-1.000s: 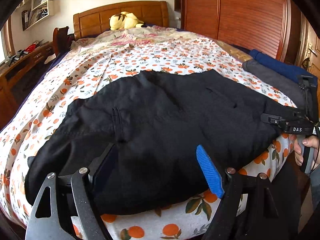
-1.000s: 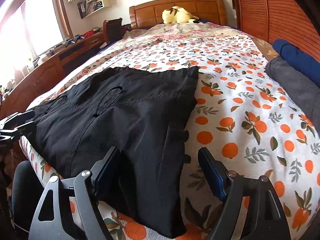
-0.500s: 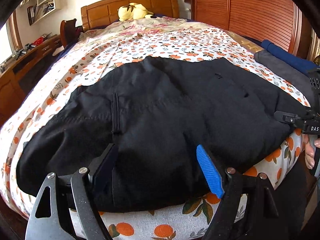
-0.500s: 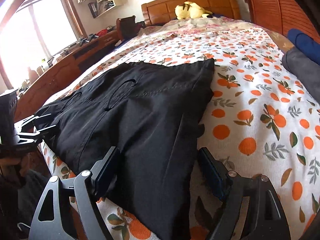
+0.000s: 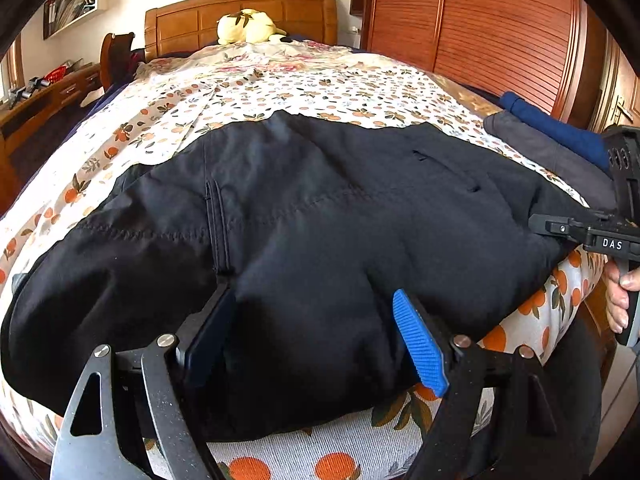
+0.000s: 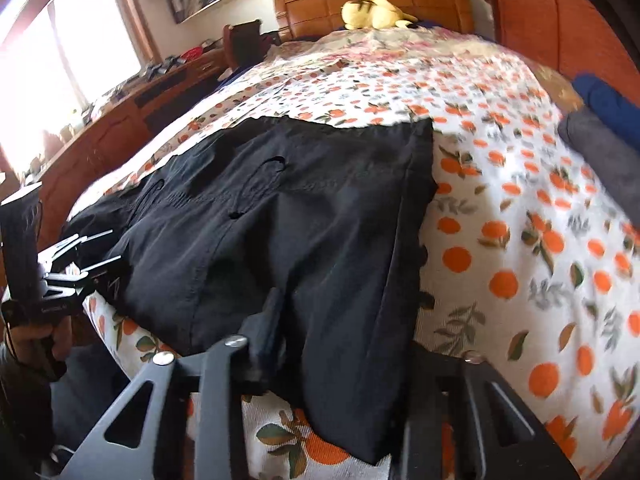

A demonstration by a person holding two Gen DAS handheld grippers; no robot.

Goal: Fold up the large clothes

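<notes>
1. Desk [image 5: 44,96] and window side, far left: nothing there matters to the fold. The black garment [image 5: 320,232] lies spread across the near end of the orange-print bedspread [image 5: 280,92], its near hem hanging over the bed's edge.

2. Your left gripper [image 5: 316,340] has crept closer over the last second; the cloth now fills more of its view. Its fingers are wide apart, straddling the near hem, and hold nothing.

3. Your right gripper [image 6: 340,344] has changed most. A second ago its fingers stood wide around the garment's right edge; now the left finger [image 6: 268,332] presses into the fabric. The other finger is hidden behind the cloth, so I cannot tell whether the pinch is complete.

4. That suggests you are taking hold of the near hem, right side first. You should probably close the left on the hem before lifting, or the fold will go skewed.

5. Folded grey and blue clothes [image 5: 560,148] sit at the bed's right edge, clear of the garment.
</notes>
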